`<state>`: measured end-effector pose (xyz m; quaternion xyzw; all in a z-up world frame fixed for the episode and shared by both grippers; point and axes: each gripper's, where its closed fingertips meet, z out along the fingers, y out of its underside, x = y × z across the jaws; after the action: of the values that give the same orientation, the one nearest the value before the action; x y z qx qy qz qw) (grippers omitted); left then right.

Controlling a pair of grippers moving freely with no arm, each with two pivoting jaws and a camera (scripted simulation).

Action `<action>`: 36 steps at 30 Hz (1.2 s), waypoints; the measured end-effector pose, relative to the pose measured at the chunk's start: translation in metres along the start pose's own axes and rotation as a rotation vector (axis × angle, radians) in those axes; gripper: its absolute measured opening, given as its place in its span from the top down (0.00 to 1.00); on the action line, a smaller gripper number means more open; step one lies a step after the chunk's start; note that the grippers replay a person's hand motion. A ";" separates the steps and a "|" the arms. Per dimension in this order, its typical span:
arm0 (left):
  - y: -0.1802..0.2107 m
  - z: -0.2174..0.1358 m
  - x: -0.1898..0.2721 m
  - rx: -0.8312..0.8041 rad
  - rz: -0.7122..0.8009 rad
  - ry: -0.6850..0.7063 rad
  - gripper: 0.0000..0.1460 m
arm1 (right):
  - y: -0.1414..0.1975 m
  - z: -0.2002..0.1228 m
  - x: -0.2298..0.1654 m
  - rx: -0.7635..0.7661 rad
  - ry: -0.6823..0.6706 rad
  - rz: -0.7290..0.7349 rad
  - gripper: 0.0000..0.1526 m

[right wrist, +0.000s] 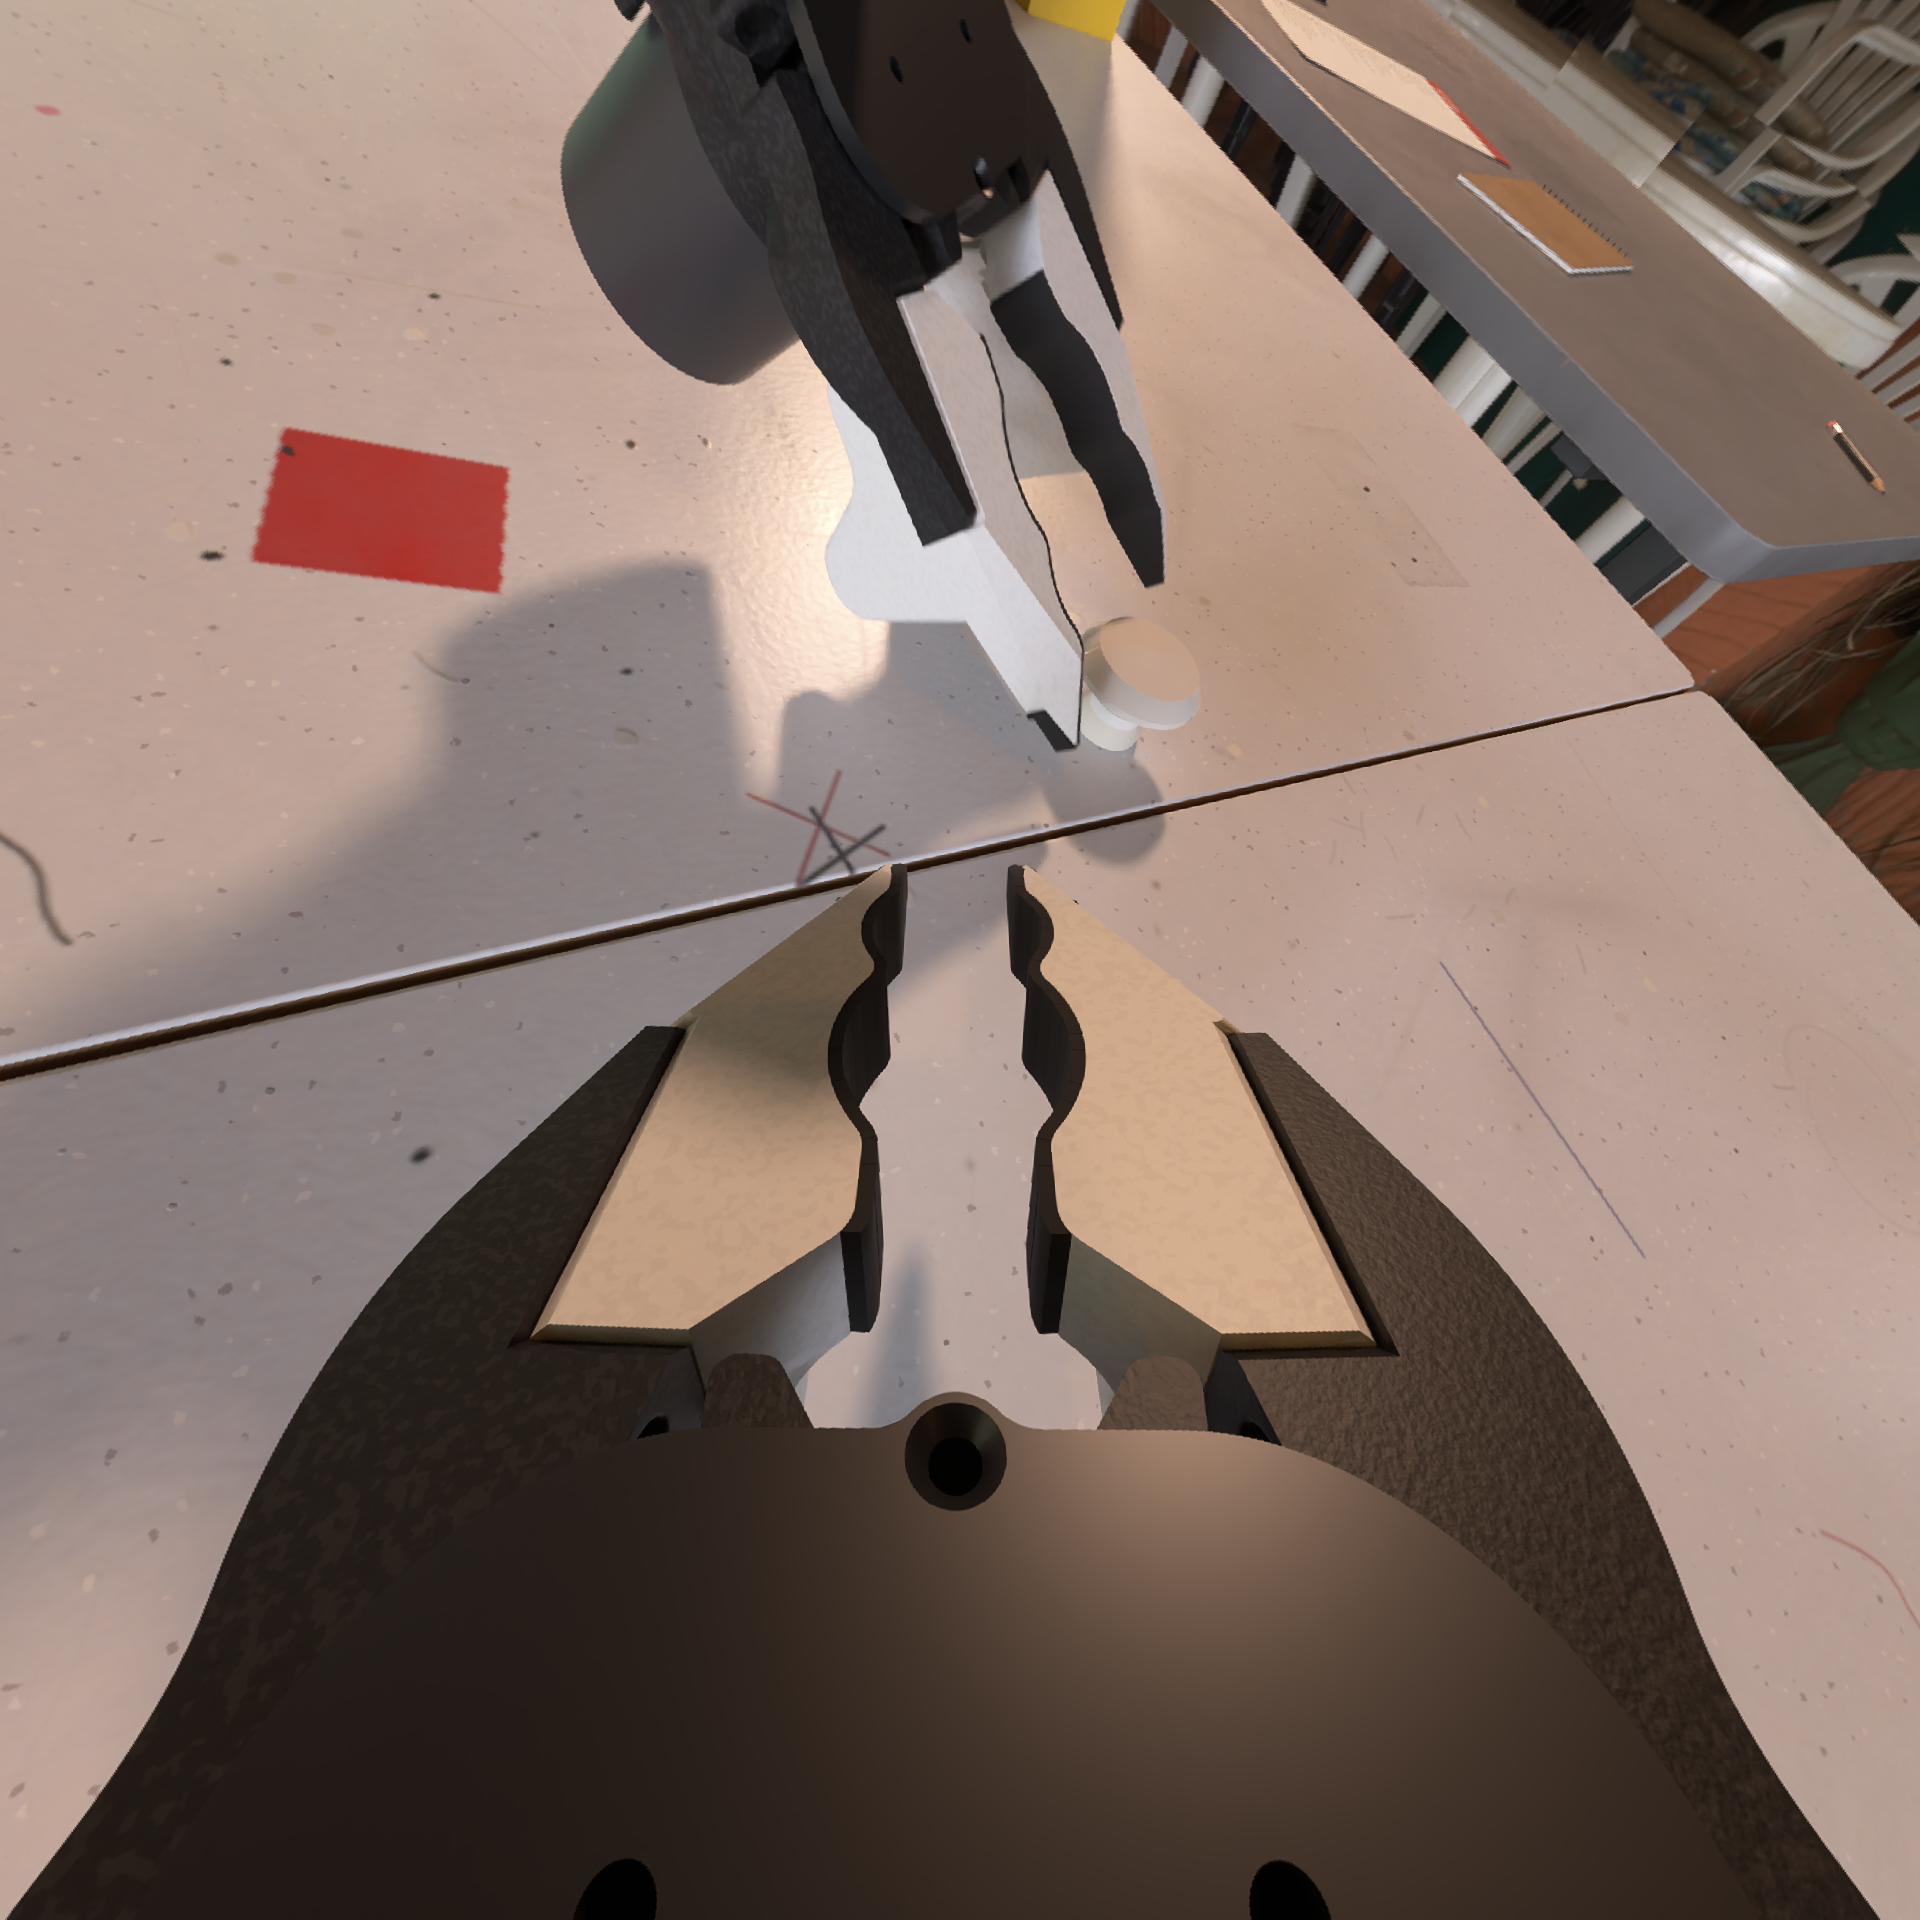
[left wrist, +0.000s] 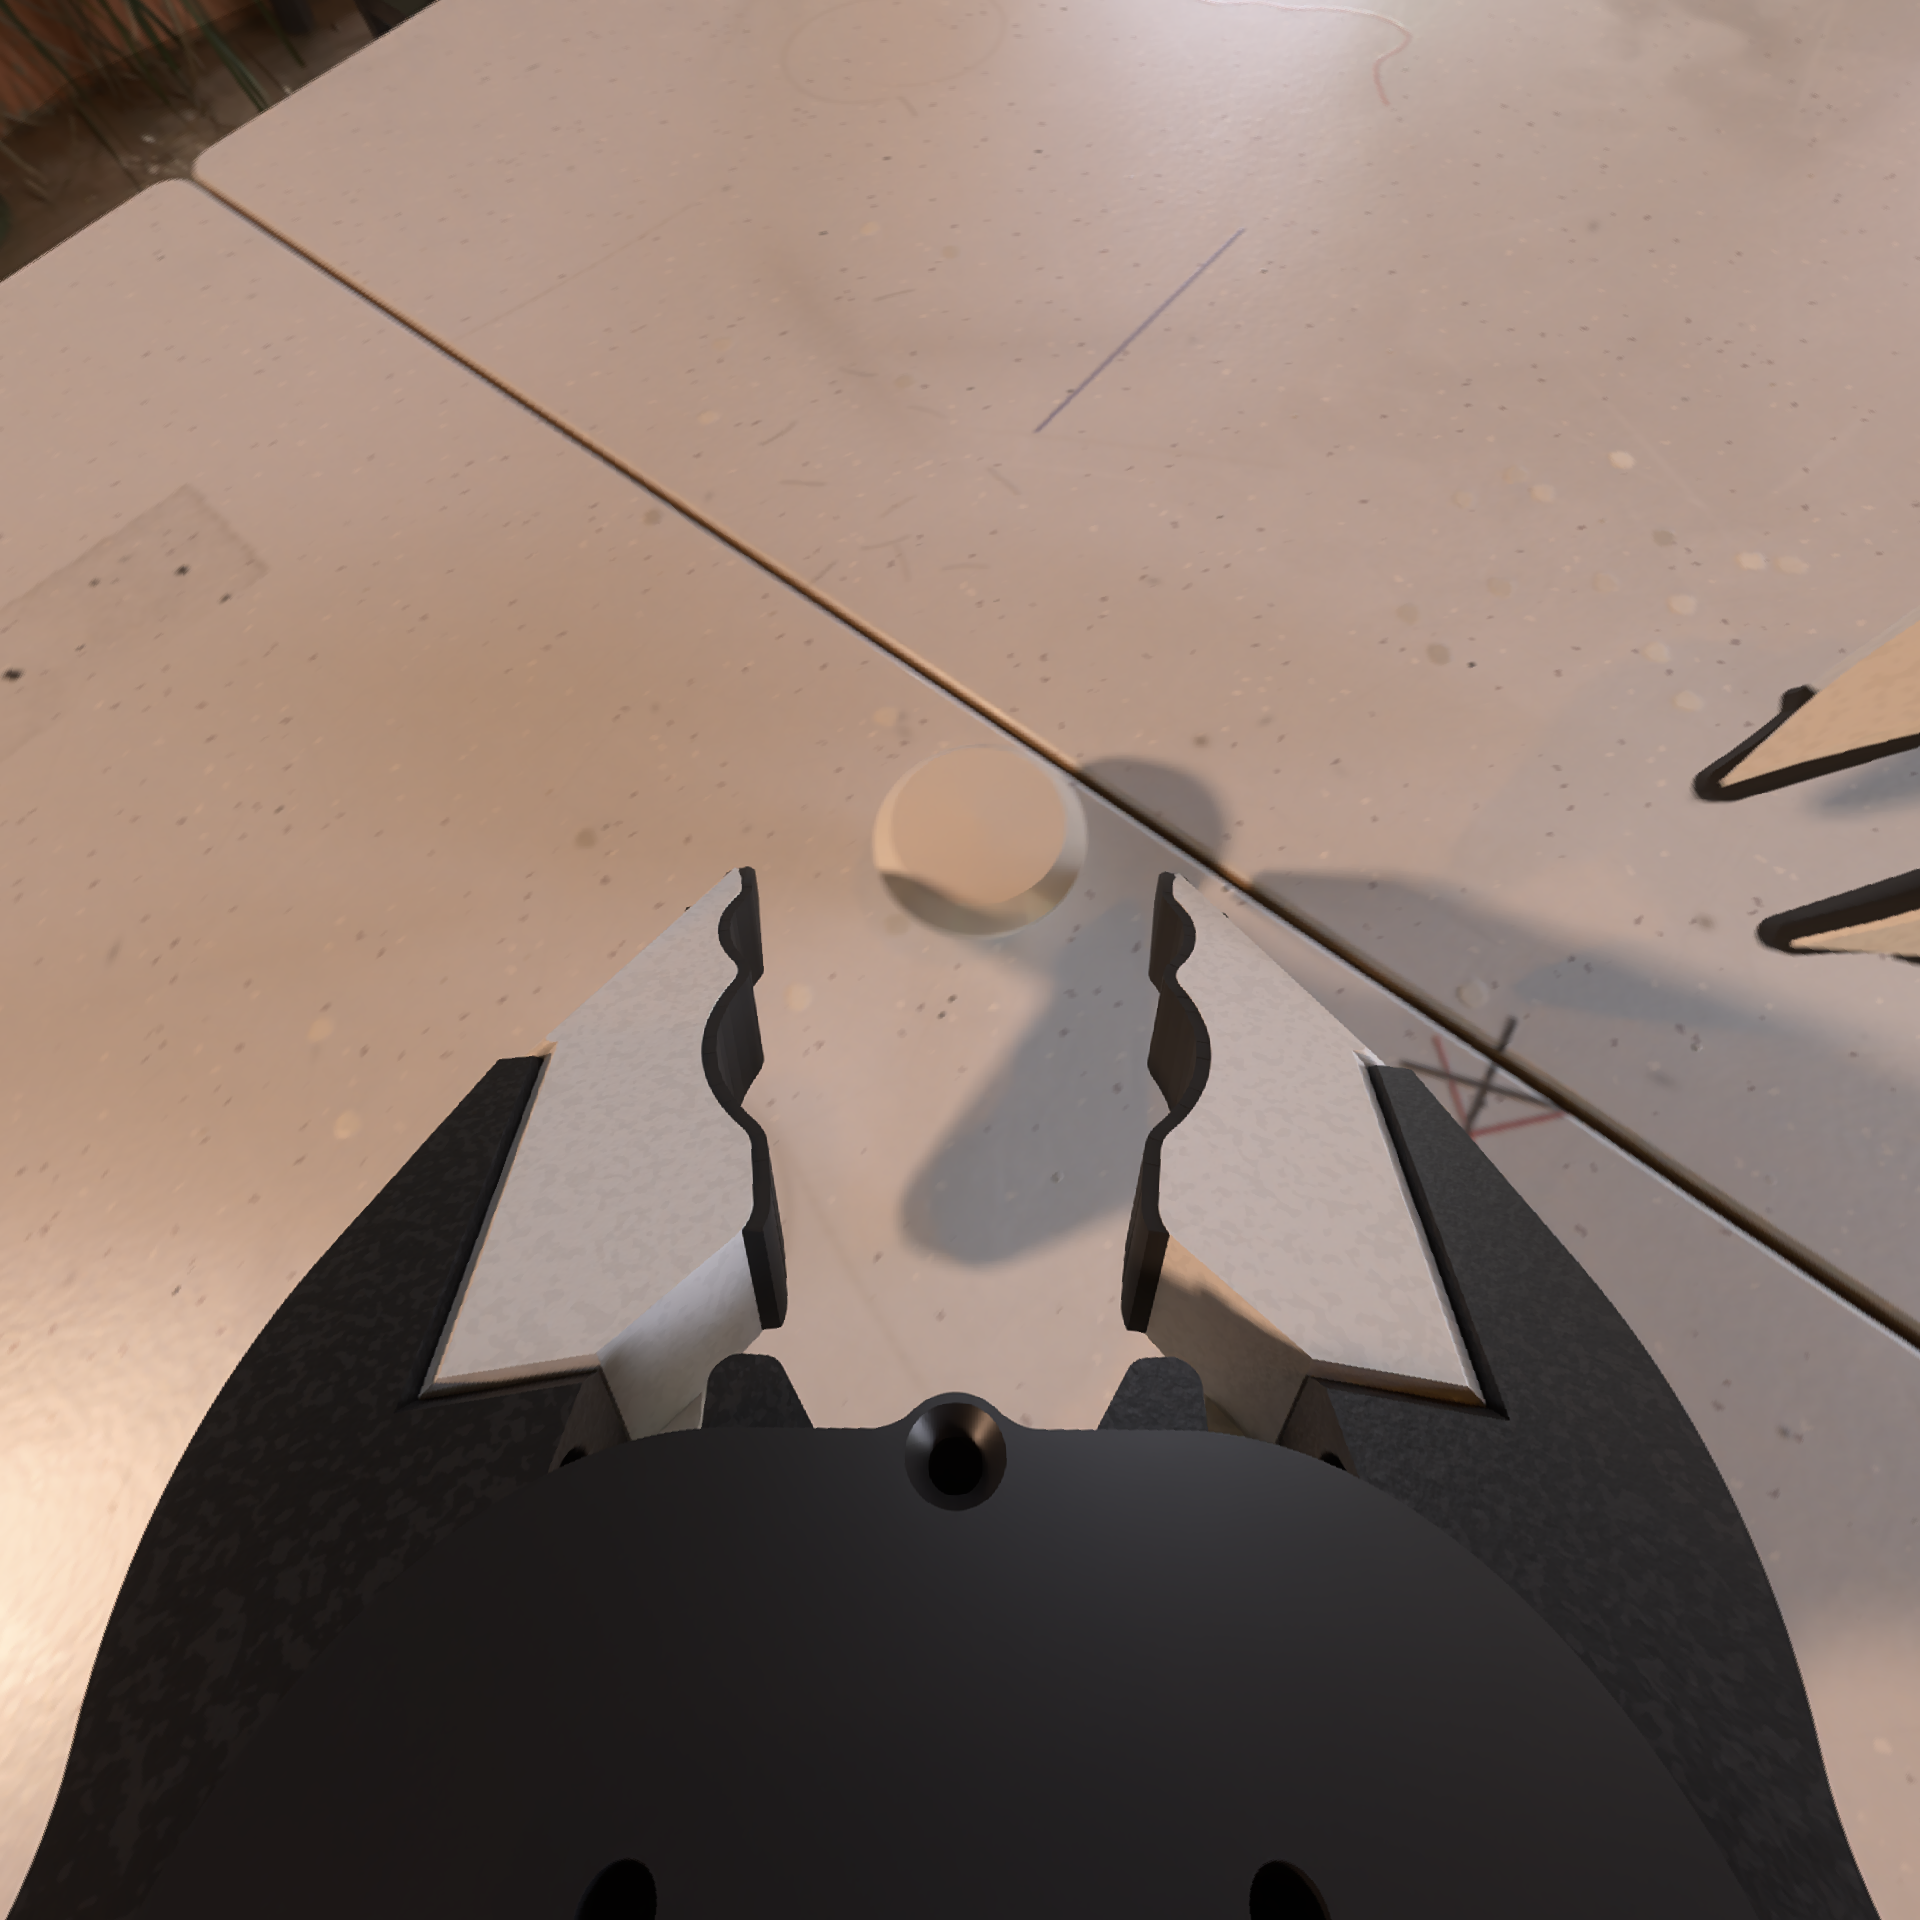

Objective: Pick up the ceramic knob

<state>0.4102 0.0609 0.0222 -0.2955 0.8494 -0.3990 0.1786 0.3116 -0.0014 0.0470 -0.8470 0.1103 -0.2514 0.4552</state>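
The ceramic knob (left wrist: 971, 831) is a small cream piece with a round flat cap on a short stem. It stands upright on the beige table, just left of the seam between two tabletops. My left gripper (left wrist: 956, 883) is open, low over the table, with its fingertips on either side of the knob's near edge, not closed on it. In the right wrist view the knob (right wrist: 1143, 670) sits at the left gripper's (right wrist: 1101, 655) fingertips. My right gripper (right wrist: 958, 878) is empty, its jaws only narrowly apart, over the seam short of the knob. Its fingertips (left wrist: 1829, 727) show at the left wrist view's right edge.
A dark seam (right wrist: 520, 951) runs between the two beige tabletops. A red square patch (right wrist: 384, 509) lies flat on the far tabletop. A separate grey table (right wrist: 1714, 416) with a brown notebook (right wrist: 1548, 223) and a pencil (right wrist: 1855, 457) stands beyond the table edge.
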 end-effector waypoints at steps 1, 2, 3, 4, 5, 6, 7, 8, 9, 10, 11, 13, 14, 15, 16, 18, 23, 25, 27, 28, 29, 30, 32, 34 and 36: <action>-0.002 0.003 0.004 -0.004 0.010 0.005 0.49 | 0.000 0.000 0.000 -0.002 0.000 -0.004 0.88; -0.004 0.006 0.008 -0.008 0.020 0.003 0.50 | 0.000 0.000 0.000 -0.002 0.001 -0.007 0.88; -0.005 0.009 0.009 -0.016 0.029 -0.007 0.51 | 0.000 0.000 -0.001 -0.002 0.002 -0.010 0.88; -0.005 0.011 0.009 -0.029 0.036 -0.029 0.51 | 0.000 0.000 -0.001 -0.001 0.002 -0.010 0.88; -0.003 0.013 0.007 -0.048 0.041 -0.059 0.53 | 0.000 0.000 0.000 -0.001 0.002 -0.008 0.88; -0.001 0.014 0.004 -0.069 0.040 -0.092 0.57 | 0.000 0.000 0.000 -0.001 0.001 -0.005 0.88; 0.000 0.015 0.002 -0.078 0.038 -0.116 0.63 | 0.000 0.000 0.000 -0.001 0.000 -0.004 0.88; 0.000 0.014 0.000 -0.077 0.039 -0.139 0.68 | 0.000 0.000 0.000 0.000 0.000 -0.004 0.88; -0.001 0.013 -0.002 -0.073 0.043 -0.163 0.71 | 0.000 0.000 0.000 0.000 0.000 -0.006 0.88; -0.001 0.013 -0.002 -0.070 0.052 -0.177 0.71 | 0.000 0.000 -0.001 -0.001 0.001 -0.009 0.88; -0.001 0.012 -0.001 -0.067 0.064 -0.182 0.71 | 0.000 0.000 -0.001 -0.002 0.001 -0.012 0.88; -0.001 0.008 0.002 -0.051 0.100 -0.184 0.71 | 0.000 0.000 -0.001 -0.002 0.001 -0.016 0.88; 0.000 0.005 0.004 -0.039 0.114 -0.183 0.71 | 0.000 0.000 -0.001 -0.001 0.001 -0.016 0.88; 0.000 0.001 0.006 -0.027 0.123 -0.174 0.71 | 0.000 -0.001 -0.001 0.000 0.000 -0.015 0.88; 0.001 -0.004 0.009 -0.006 0.133 -0.155 0.71 | 0.000 -0.001 -0.001 0.001 -0.001 -0.013 0.88; -0.002 -0.019 0.016 0.079 0.146 -0.097 0.71 | 0.000 -0.001 -0.001 0.003 -0.004 -0.010 0.88; -0.007 -0.078 0.042 0.369 0.115 0.135 0.71 | -0.001 -0.002 -0.002 0.012 -0.014 -0.010 0.88; -0.002 -0.101 0.059 0.433 0.143 0.235 0.71 | -0.001 -0.002 -0.003 0.014 -0.019 -0.009 0.88; 0.003 -0.119 0.077 0.459 0.193 0.305 0.71 | -0.001 -0.002 -0.003 0.015 -0.023 -0.008 0.88; 0.006 -0.126 0.085 0.458 0.223 0.326 0.71 | -0.001 -0.002 -0.003 0.015 -0.023 -0.008 0.88; 0.008 -0.130 0.091 0.447 0.253 0.342 0.71 | -0.001 -0.002 -0.003 0.016 -0.024 -0.008 0.88; 0.009 -0.133 0.098 0.430 0.278 0.358 0.71 | -0.001 -0.002 -0.003 0.016 -0.023 -0.008 0.88; 0.009 -0.136 0.109 0.394 0.322 0.388 0.71 | -0.001 -0.002 -0.003 0.015 -0.023 -0.009 0.87; 0.008 -0.137 0.118 0.370 0.352 0.409 0.71 | -0.001 -0.002 -0.003 0.015 -0.023 -0.011 0.87; 0.009 -0.134 0.124 0.331 0.368 0.425 0.71 | -0.001 -0.002 -0.003 0.014 -0.026 -0.013 0.88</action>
<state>0.2401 0.0621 0.0896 -0.0140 0.8305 -0.5454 0.1123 0.3076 -0.0009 0.0475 -0.8475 0.0972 -0.2443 0.4610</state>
